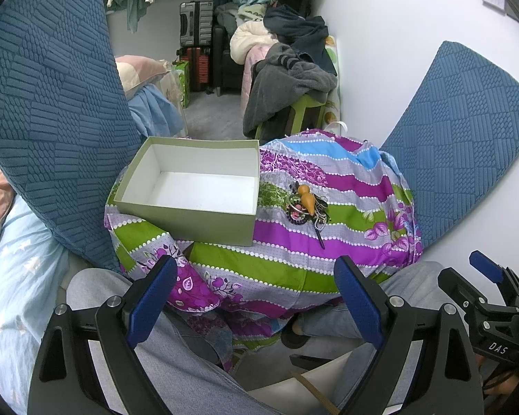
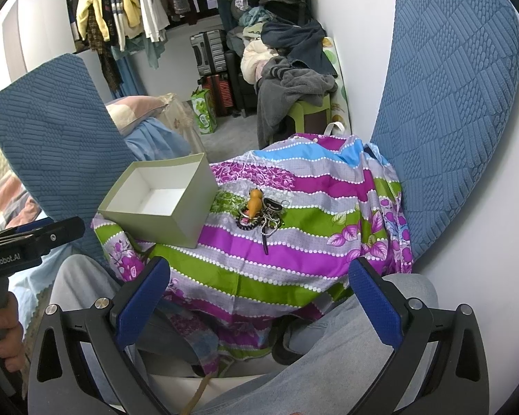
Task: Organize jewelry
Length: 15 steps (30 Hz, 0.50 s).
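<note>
- While both tools hang low over the person's knees, the left tool [image 1: 256, 297] and right tool [image 2: 259, 301] are wide apart, holding nothing
- The jewelry pile [image 1: 308, 207] lies on the striped cloth [image 1: 294, 269], just right of the empty box [image 1: 193, 186]
- The box corner sticks over the cloth's near-left edge

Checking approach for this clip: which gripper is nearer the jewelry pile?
Right, slightly. The jewelry pile sits centred ahead of the right gripper; from the left gripper it lies ahead and off to the right.

Both wrist views face forward from lap height; both share the box [image 1: 190, 186] [image 2: 162, 197].
</note>
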Tool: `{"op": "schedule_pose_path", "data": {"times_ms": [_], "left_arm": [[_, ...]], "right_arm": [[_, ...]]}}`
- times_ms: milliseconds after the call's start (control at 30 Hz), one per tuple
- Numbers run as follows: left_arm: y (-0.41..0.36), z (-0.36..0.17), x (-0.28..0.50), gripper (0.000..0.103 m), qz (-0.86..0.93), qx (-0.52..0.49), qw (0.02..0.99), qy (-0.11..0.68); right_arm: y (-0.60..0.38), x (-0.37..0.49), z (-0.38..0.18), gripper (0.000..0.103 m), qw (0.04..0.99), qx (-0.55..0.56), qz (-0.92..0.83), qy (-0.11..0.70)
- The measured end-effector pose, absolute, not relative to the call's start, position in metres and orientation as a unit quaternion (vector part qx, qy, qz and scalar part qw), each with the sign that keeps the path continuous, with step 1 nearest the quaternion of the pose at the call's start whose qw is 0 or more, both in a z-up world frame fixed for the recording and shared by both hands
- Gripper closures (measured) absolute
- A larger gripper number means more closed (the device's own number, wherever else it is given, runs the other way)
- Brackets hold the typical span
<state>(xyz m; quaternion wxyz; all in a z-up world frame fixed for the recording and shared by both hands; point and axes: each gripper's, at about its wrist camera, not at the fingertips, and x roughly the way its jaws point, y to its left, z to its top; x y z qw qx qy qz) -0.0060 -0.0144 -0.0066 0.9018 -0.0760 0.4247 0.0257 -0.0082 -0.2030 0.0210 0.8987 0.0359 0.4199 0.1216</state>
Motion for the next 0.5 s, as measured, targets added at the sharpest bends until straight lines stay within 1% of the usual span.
{"op": "schedule_pose_path", "data": {"times_ms": [500], "left_arm": [[-0.014, -0.018, 0.001, 0.011, 0.023, -0.081, 0.895, 0.438]], "right_arm": [[-0.202, 0.003, 0.021, 0.000, 0.899, 0.032, 0.129, 0.418]]}}
